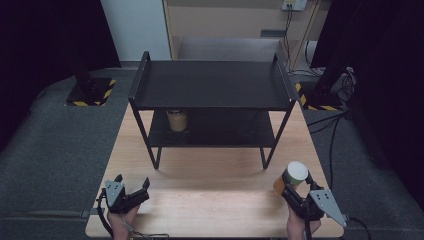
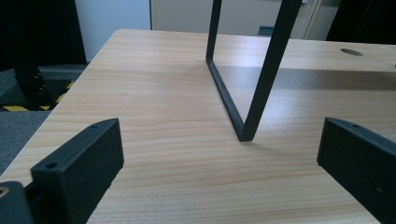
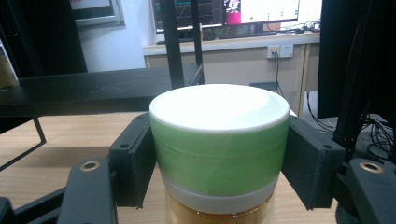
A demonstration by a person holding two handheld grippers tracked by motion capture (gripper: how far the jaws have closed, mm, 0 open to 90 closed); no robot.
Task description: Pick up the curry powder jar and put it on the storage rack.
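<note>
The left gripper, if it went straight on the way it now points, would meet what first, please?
Probably the rack's front left leg: it stands on the table nearly midway ahead of the open left gripper, with bare wood before it. Depth is hard to judge.

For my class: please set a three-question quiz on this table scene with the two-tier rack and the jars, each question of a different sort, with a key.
1. True or false: the right tool grips a jar with a green-banded lid.
2. Where does the other jar stand? A) the rack's top shelf B) the rack's lower shelf C) the bare table
3. Fill in: the left tool has its jaws ____ with nothing between them.

Key
1. True: its jaws press both sides of the lid.
2. B: it stands at the left of the lower shelf of the black rack.
3. Open: bare wooden table lies between them.
</note>
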